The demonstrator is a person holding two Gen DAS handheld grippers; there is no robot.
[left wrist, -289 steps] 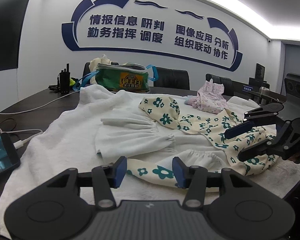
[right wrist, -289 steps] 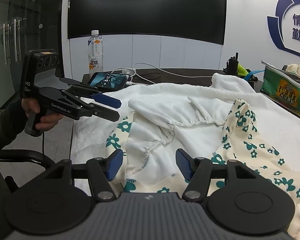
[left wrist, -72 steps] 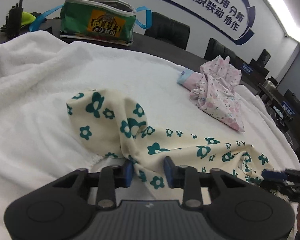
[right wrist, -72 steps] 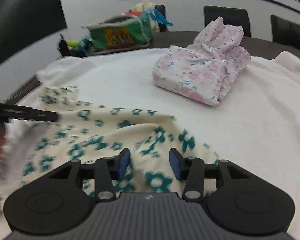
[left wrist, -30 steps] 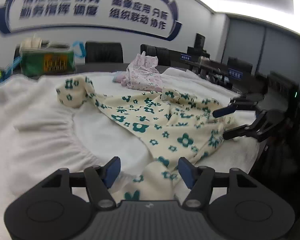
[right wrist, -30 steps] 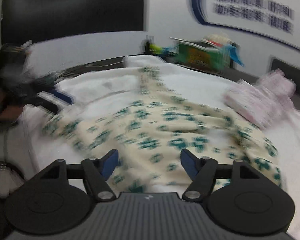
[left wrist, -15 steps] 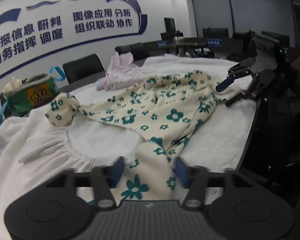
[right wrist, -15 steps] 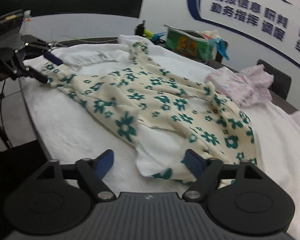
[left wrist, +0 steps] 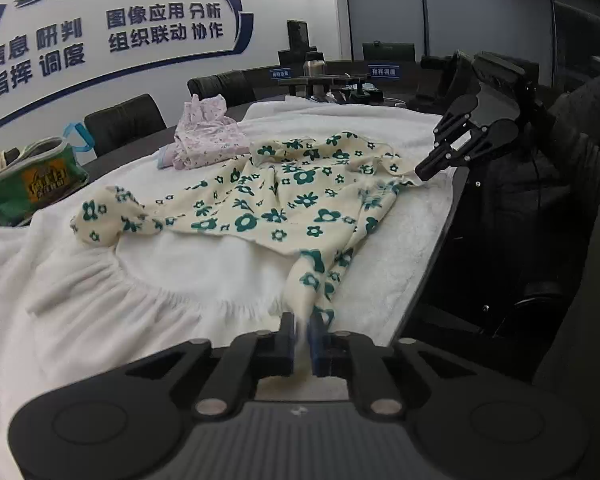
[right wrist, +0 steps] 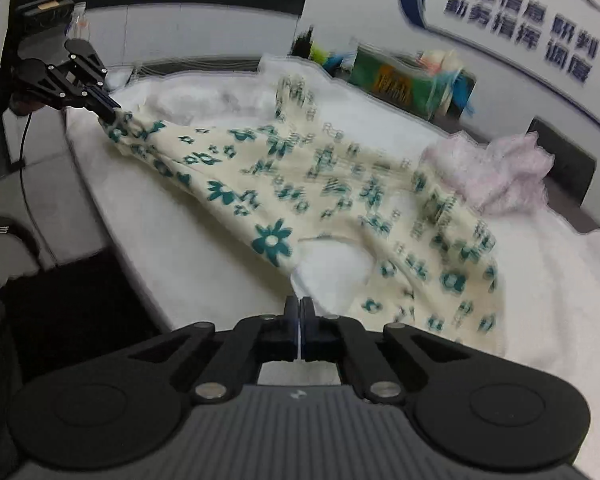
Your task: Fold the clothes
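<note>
A cream garment with green flowers [left wrist: 284,208] lies spread over the white towel [left wrist: 172,268] on the table. At the bottom of the left wrist view, my left gripper [left wrist: 302,328] has one corner of it bunched between its pads, and the jaws are closing on the cloth. My right gripper [right wrist: 300,308] is shut on a thin edge at the garment's [right wrist: 340,200] opposite end. Each view shows the other tool: the right gripper [left wrist: 422,170] pinches the far corner, and the left gripper [right wrist: 110,114] pinches the corner at the upper left. The cloth runs stretched between them.
A folded pink flowered garment [left wrist: 204,140] sits behind the cream one. A green bag [left wrist: 28,184] stands at the back left. The towel's front edge [left wrist: 428,248] drops off to dark floor and office chairs [left wrist: 540,208]. Black chairs line the far side.
Both grippers' jaws have come together on the garment's ends, where half a second ago they stood apart around the cloth. The garment now stretches between them.
</note>
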